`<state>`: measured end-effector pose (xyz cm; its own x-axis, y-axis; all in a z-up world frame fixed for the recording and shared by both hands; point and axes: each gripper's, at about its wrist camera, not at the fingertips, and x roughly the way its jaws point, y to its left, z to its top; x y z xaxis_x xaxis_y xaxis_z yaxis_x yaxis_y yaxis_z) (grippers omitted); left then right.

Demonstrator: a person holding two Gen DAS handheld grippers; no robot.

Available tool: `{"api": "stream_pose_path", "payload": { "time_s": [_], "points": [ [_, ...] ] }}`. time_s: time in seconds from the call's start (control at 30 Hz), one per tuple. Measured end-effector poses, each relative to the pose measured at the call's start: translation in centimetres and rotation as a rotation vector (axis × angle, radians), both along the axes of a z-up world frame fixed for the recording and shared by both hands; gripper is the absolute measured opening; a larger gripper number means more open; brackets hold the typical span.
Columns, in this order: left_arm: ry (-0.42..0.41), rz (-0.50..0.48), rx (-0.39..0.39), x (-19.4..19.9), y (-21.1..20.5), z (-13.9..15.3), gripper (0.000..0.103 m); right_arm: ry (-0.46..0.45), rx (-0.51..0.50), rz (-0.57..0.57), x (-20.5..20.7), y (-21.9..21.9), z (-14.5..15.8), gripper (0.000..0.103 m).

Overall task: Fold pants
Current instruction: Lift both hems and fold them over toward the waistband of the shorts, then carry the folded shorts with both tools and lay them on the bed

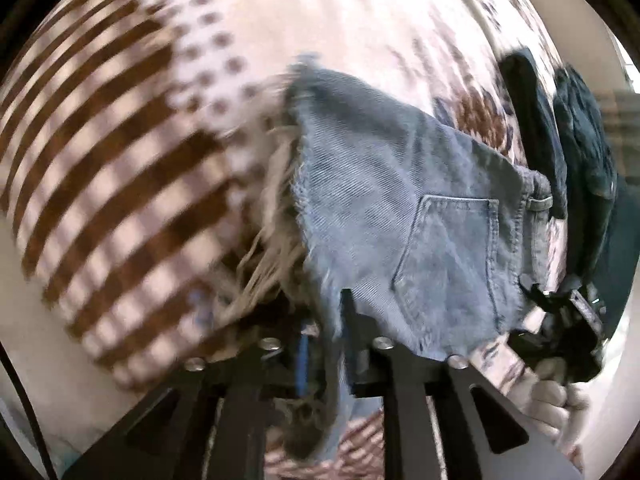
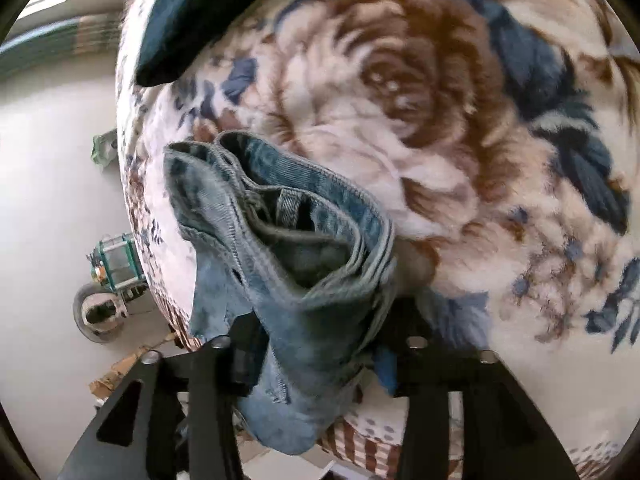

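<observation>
A pair of light blue denim shorts [image 1: 400, 208] with frayed hems and a back pocket hangs above a patterned blanket. My left gripper [image 1: 326, 320] is shut on the frayed leg edge of the shorts. My right gripper [image 2: 320, 332] is shut on the waistband end of the same shorts [image 2: 288, 240], whose waistband is bunched and folded open toward the camera. The right gripper also shows in the left wrist view [image 1: 560, 312], at the far end of the shorts with a hand behind it.
The blanket [image 2: 440, 120] has a large brown and blue flower print, with brown stripes and dots in the left view [image 1: 120, 160]. Dark blue garments [image 1: 576, 152] lie at the blanket's edge, also in the right view [image 2: 192, 12]. Beyond the edge is pale floor with a small cart [image 2: 112, 264].
</observation>
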<state>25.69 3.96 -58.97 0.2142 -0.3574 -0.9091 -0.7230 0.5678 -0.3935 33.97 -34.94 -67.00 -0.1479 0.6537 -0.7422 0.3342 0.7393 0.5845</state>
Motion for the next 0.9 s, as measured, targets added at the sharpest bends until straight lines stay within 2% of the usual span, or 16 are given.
{"api": "stream_pose_path", "payload": {
  "time_s": [0.1, 0.13, 0.17, 0.3, 0.5, 0.67, 0.8, 0.9],
  "points": [
    [-0.005, 0.085, 0.041, -7.0, 0.7, 2.6, 0.041, 0.021, 0.006, 0.003, 0.4, -0.6, -0.4, 0.059],
    [-0.011, 0.137, 0.028, -8.8, 0.5, 3.3, 0.069, 0.021, 0.002, 0.019, 0.4, -0.6, -0.5, 0.061],
    [-0.018, 0.207, -0.009, -10.7, 0.2, 3.7, 0.088, 0.019, -0.004, 0.040, 0.3, -0.6, -0.4, 0.063],
    [-0.028, 0.373, -0.176, -14.3, -2.4, 3.3, 0.088, 0.014, -0.032, 0.125, -0.2, 0.4, -0.2, 0.067],
    [-0.095, 0.554, -0.422, -13.2, -5.9, -1.2, 0.088, 0.023, -0.045, 0.156, 0.1, 1.7, -1.0, 0.068],
    [-0.130, 0.655, -0.349, -13.1, -4.6, -2.8, 0.086, 0.019, -0.064, 0.180, 0.9, 1.9, -1.5, 0.068],
    [-0.147, 0.741, -0.401, -13.7, -4.2, -4.7, 0.084, 0.021, -0.060, 0.185, 1.0, 2.0, -1.6, 0.068],
    [-0.146, 0.730, -0.425, -13.7, -4.6, -4.4, 0.084, 0.026, -0.054, 0.175, 0.9, 1.6, -1.5, 0.068]
  ]
}}
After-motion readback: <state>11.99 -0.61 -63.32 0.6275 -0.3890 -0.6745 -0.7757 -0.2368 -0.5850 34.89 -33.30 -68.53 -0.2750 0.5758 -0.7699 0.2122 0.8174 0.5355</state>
